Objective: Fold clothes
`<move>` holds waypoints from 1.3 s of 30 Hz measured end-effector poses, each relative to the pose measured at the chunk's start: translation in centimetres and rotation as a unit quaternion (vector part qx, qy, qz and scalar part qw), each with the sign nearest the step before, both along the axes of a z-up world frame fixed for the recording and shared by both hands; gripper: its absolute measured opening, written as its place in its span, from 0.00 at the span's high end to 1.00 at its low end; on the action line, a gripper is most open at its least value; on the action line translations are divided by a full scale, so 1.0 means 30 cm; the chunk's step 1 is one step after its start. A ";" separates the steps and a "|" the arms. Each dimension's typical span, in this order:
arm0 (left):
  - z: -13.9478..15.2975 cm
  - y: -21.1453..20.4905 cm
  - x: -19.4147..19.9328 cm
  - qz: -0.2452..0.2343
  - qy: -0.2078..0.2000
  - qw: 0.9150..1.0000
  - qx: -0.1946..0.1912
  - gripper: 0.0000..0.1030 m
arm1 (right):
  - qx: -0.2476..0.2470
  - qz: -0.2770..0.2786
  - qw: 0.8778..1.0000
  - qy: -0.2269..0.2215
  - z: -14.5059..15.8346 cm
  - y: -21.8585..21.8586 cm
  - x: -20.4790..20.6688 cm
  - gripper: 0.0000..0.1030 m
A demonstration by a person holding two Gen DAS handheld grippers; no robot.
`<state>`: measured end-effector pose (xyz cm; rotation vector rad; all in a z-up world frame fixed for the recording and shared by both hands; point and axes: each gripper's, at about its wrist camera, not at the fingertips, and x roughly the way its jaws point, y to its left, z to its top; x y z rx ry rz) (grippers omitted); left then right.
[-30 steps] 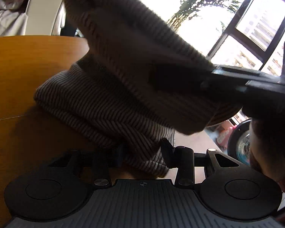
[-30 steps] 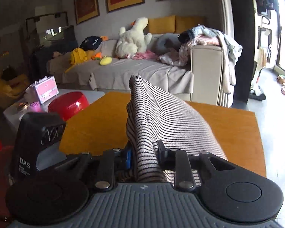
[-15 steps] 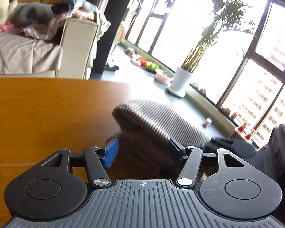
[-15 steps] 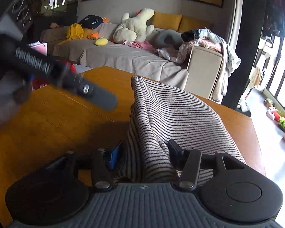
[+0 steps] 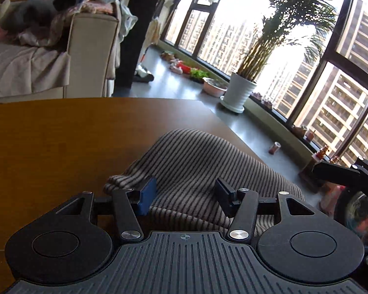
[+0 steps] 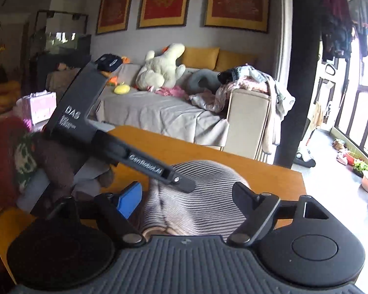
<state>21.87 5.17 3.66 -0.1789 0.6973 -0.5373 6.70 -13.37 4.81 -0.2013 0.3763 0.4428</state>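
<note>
Fold looks mostly done: striped top (image 5: pixel 196 169) lies bunched in a thick bundle on the desk (image 5: pixel 61 142), lower centre of both frames. Left claw (image 5: pixel 185 193) wide, holding nothing; right claw (image 6: pixel 186 196) wide too, just above the cloth. Edges lumpy; probably needs flattening.

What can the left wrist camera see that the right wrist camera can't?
Only the left wrist view shows the potted palm by the big windows with tower blocks outside. Only the right wrist view shows the cream stuffed toy, three red framed pictures and the pink box. Both show the striped garment lying on the wooden table, the sofa, and an open left gripper and right gripper.
</note>
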 end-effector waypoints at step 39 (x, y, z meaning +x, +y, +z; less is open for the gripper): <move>-0.019 0.024 -0.019 -0.008 0.005 1.000 -0.003 0.34 | 0.073 -0.090 0.993 0.038 -0.055 -0.183 0.097 0.01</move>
